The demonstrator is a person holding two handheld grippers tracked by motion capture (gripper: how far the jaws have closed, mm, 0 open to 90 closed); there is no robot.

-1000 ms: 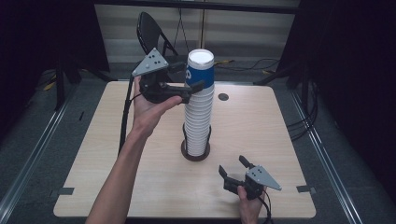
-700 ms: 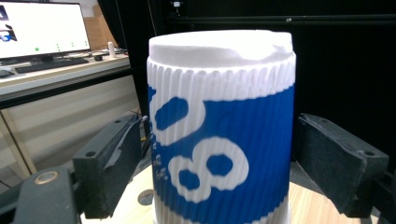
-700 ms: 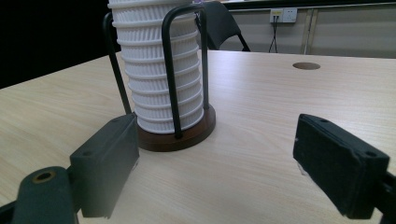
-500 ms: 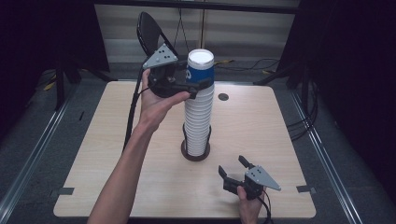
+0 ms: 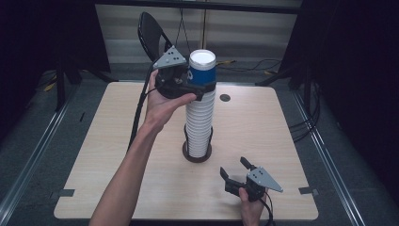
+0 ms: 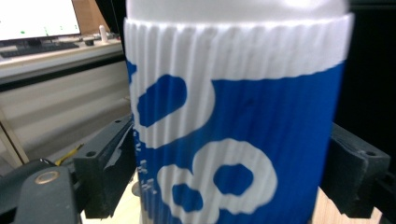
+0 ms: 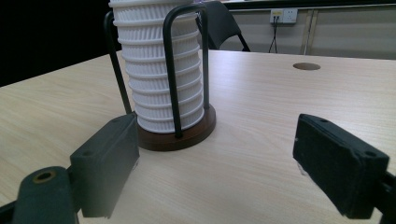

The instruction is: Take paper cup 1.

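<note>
**Q:** What has changed at the cup stack?

**A:** Upward travel: the left gripper (image 5: 203, 88) has risen from a second ago and now sits level with the blue-and-white cup (image 5: 202, 69) topping the ribbed white cup stack (image 5: 199, 121). Its black jaws grasp that cup's fluted paper wall on both sides.

**Q:** And the remaining hardware?

**A:** The stack stands inside a black wire holder (image 7: 172, 70) on a round brown base (image 7: 187, 135). The right gripper (image 5: 235, 172) rests near that base on the wooden table (image 5: 291, 141), jaws spread, holding nothing.
</note>
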